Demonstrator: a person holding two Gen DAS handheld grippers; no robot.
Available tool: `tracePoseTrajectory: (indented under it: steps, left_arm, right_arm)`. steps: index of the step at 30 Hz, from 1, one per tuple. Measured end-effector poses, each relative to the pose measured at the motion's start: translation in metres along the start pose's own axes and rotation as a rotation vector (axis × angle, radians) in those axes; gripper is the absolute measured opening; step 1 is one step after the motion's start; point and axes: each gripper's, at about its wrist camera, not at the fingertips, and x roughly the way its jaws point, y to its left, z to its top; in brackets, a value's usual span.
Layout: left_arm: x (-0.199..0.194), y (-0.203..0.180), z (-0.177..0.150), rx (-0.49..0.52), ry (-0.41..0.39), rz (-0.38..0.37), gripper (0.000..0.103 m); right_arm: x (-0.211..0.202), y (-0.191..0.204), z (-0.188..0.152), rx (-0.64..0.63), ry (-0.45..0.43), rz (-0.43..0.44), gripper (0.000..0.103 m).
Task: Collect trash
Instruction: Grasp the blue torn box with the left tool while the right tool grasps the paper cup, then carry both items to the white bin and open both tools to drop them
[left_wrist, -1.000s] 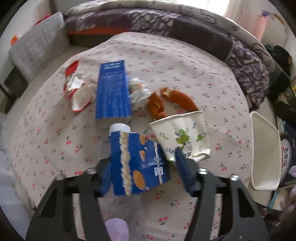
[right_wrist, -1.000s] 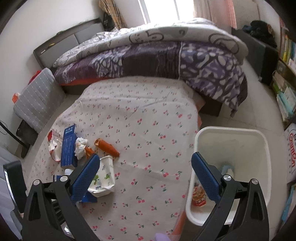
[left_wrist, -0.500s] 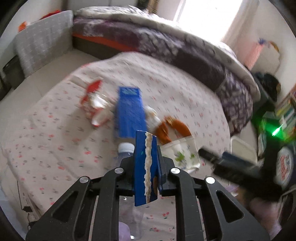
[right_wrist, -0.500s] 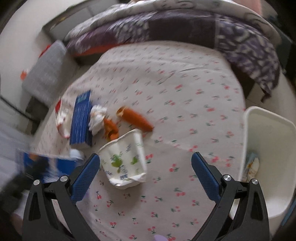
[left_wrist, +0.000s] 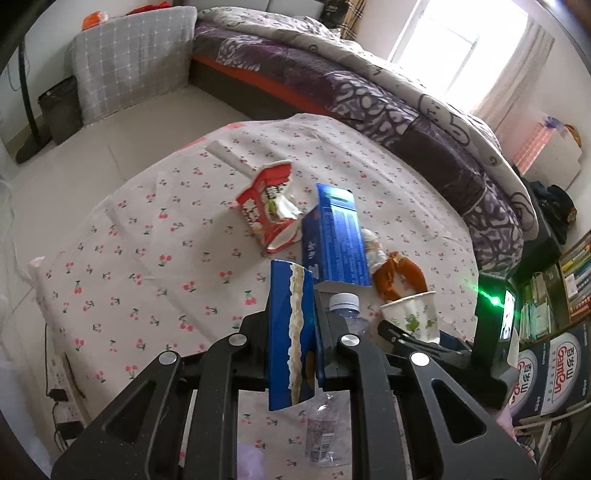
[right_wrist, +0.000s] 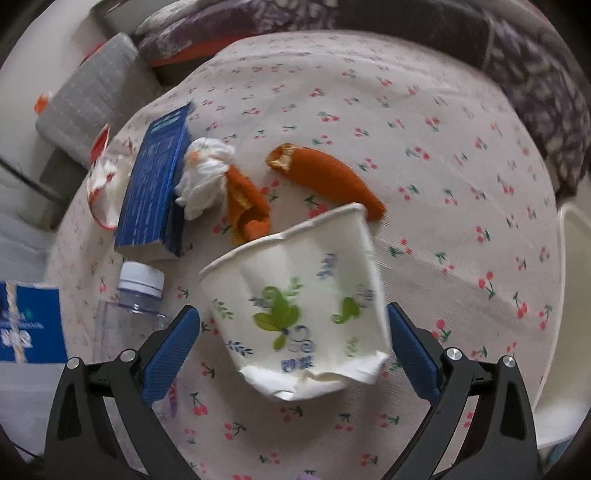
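My left gripper (left_wrist: 293, 341) is shut on a flat blue snack wrapper (left_wrist: 291, 332), held on edge above the cherry-print cloth (left_wrist: 147, 236). Below it lies a clear plastic bottle (left_wrist: 334, 398) with a white cap. My right gripper (right_wrist: 293, 341) hangs over a crushed paper cup (right_wrist: 303, 314) with green leaf print; its jaws are closing, the cup lies between the blue pads, which stand apart from its sides. The cup (left_wrist: 410, 314) and the right gripper's black frame also show at the right of the left wrist view.
On the cloth (right_wrist: 443, 147) lie a blue carton (right_wrist: 155, 184), a white tissue wad (right_wrist: 205, 173), two orange wrappers (right_wrist: 328, 177), a red-and-white snack bag (left_wrist: 269, 206). A white bin's rim (right_wrist: 565, 258) is at the right edge. Bed, grey cushion and shelves surround the cloth.
The left gripper shut on the blue wrapper and lifted it off the cloth, uncovering the bottle. The right gripper came down from near the bin to straddle the paper cup.
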Motion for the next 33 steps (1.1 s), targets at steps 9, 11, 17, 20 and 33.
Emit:
tracePoseTrajectory:
  steps: [9,11,17,20,33]
  left_arm:
    - [-0.006,0.008,0.002,-0.015,-0.035,0.022,0.016]
    - [-0.008,0.005,0.003,-0.008,-0.047,0.020,0.016]
    - [-0.011,-0.004,0.006,0.005,-0.076,0.018,0.016]
    - [-0.011,-0.009,0.006,0.009,-0.084,0.017,0.016]
    - [-0.011,-0.037,0.009,0.033,-0.111,-0.019,0.016]
  right_arm:
    - [-0.037,0.009,0.009,-0.026,-0.142,0.064,0.029]
    - [-0.047,0.009,0.010,-0.031,-0.171,0.076,0.028]
    - [-0.072,0.006,0.012,-0.048,-0.249,0.092,0.027]
    - [-0.083,0.007,0.010,-0.066,-0.281,0.084,0.027]
    - [-0.124,-0.020,0.005,-0.049,-0.367,0.073,0.027]
